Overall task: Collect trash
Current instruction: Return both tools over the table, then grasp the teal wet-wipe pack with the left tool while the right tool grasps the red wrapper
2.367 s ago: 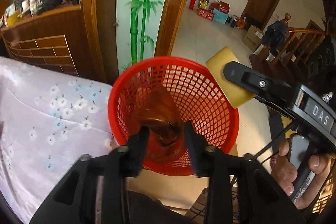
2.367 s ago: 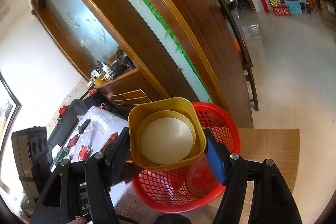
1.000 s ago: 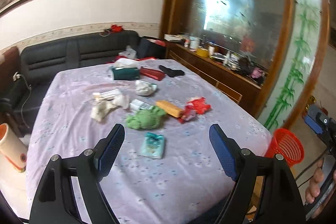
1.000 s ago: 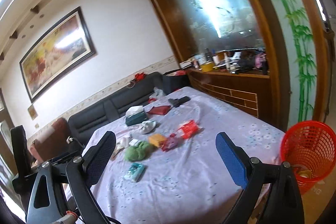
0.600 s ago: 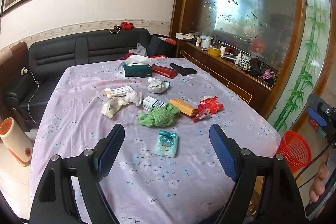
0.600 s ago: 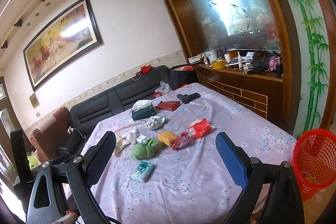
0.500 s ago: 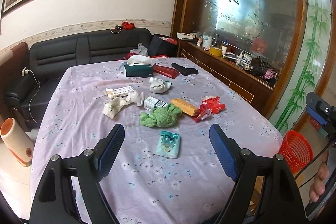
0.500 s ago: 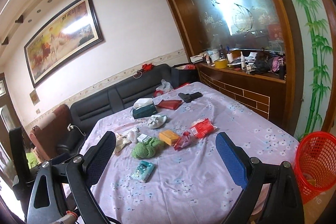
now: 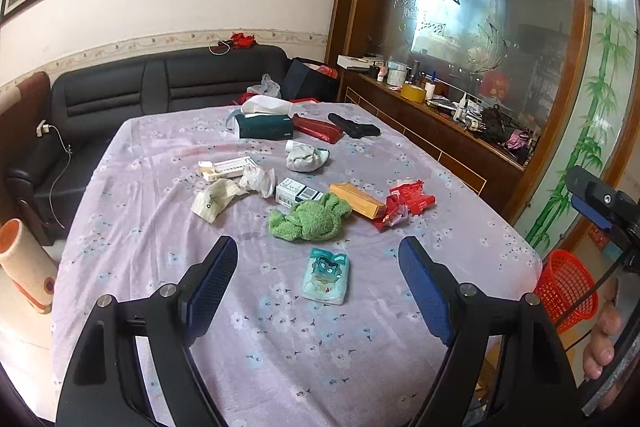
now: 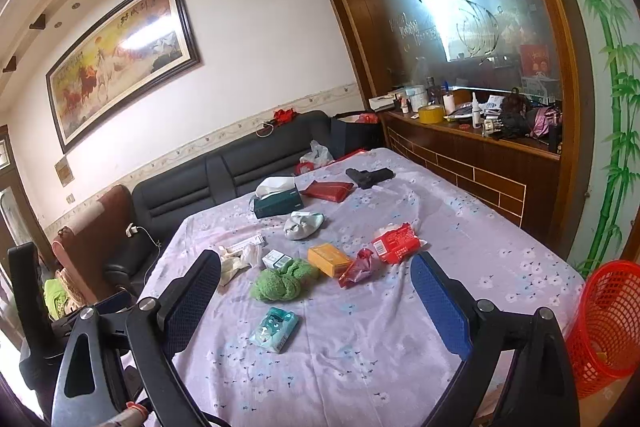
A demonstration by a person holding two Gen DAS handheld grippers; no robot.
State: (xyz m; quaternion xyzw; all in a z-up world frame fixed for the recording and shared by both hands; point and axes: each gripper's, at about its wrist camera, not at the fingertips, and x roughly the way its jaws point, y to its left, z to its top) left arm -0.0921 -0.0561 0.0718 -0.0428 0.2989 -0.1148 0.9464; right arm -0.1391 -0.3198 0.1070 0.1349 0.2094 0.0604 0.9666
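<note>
The left gripper (image 9: pixel 318 283) and right gripper (image 10: pixel 316 301) both hang with fingers spread wide and empty. The teal wipes packet (image 9: pixel 326 275) lies flat on the tabletop (image 9: pixel 160 227), between the left fingers' tips and apart from them. The red basket (image 10: pixel 610 323) stands beside the tabletop's right edge.

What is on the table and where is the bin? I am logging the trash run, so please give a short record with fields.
surface: table under a lilac floral cloth
nearest item: pale blue tissue pack, lying flat, apart from the rest
middle cluster: green cloth, orange box, red wrappers, crumpled white paper
far end: dark green tissue box
bin: red basket on the floor beside the table corner
left claw: open, empty
right claw: open, empty
</note>
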